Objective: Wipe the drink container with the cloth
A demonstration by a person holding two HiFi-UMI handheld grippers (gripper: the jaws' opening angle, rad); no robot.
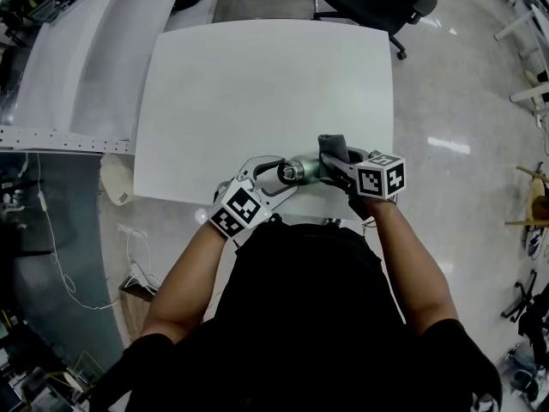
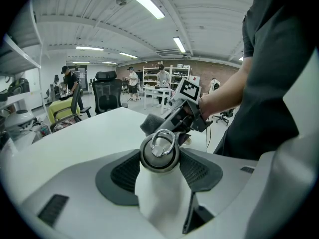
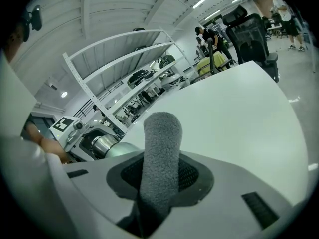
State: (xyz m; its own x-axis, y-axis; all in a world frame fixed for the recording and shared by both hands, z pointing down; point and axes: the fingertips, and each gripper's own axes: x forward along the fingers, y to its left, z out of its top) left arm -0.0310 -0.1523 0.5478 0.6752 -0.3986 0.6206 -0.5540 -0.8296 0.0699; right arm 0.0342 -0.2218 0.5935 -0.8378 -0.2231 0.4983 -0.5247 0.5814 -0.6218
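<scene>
A white bench point(image 1: 257, 93) stands on a pale, glossy workshop floor point(image 1: 463, 127). At the bench's near edge the left tool point(image 1: 276, 177) is clenched around the drink container point(image 2: 158, 183), a pale bottle with a steel cap point(image 2: 159, 152) and ring. Just to its right, the right tool point(image 1: 339, 168) grasps a grey cloth point(image 3: 159, 158). The cloth sticks out from between the jaws, close beside the bottle's body.

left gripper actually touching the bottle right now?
Touching. Left gripper view: the left gripper's pads press both sides of the bottle, just below its cap.
</scene>
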